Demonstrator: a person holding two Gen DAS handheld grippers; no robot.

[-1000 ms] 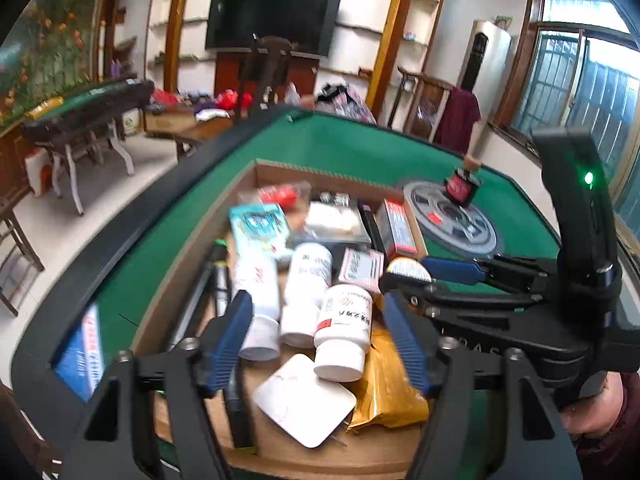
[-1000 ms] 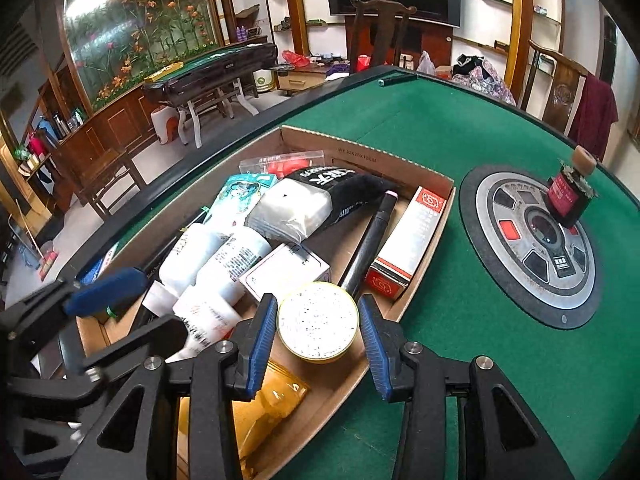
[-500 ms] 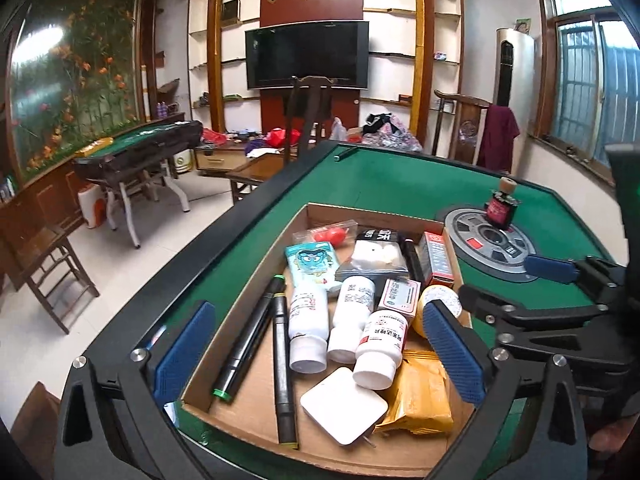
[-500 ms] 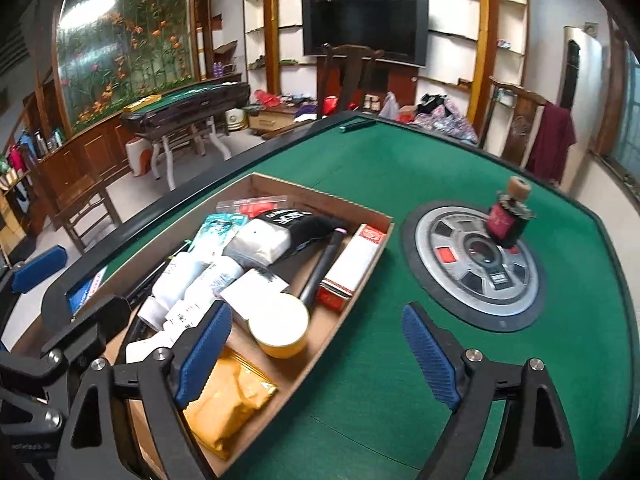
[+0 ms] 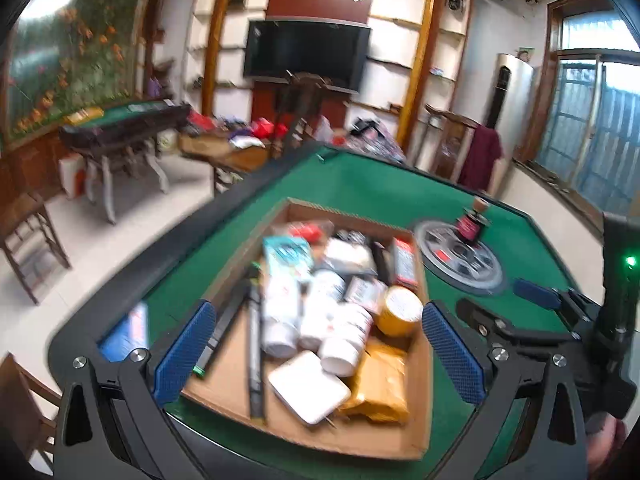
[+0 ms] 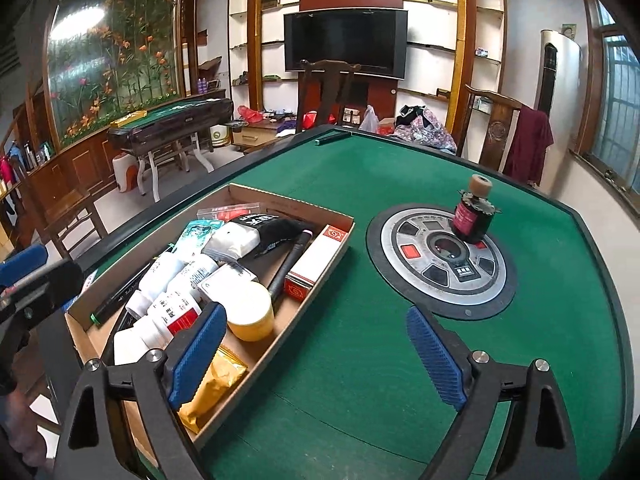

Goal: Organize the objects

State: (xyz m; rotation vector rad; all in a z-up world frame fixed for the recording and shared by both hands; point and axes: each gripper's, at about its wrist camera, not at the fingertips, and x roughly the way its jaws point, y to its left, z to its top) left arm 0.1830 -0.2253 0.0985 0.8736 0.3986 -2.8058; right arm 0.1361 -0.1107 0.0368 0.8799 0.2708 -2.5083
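A shallow cardboard box [image 5: 344, 210] [image 6: 280, 200] lies on the green table, packed with white pill bottles [image 5: 340, 332] [image 6: 168, 312], a round yellow tin [image 5: 400, 310] [image 6: 250, 312], an orange packet [image 5: 380, 380] [image 6: 212, 384], black markers [image 5: 254, 344], a white square pad [image 5: 308, 386] and a red-and-white carton [image 6: 316, 258]. My left gripper [image 5: 316, 312] hangs open above the box's near end, holding nothing. My right gripper [image 6: 316, 316] hovers over the box's right wall and the felt, jaws opening, nothing between them; the tin lies just left of its left pad.
A round grey control panel [image 6: 442, 264] is set in the felt right of the box, with a small dark red bottle [image 6: 472, 216] standing on it. The table's dark raised rim [image 6: 160, 216] runs along the left. Wooden chairs, a second table and a television stand beyond.
Both grippers have opened wide and pulled back and up from the box. The right gripper has let go of the yellow tin, which now lies in the box.
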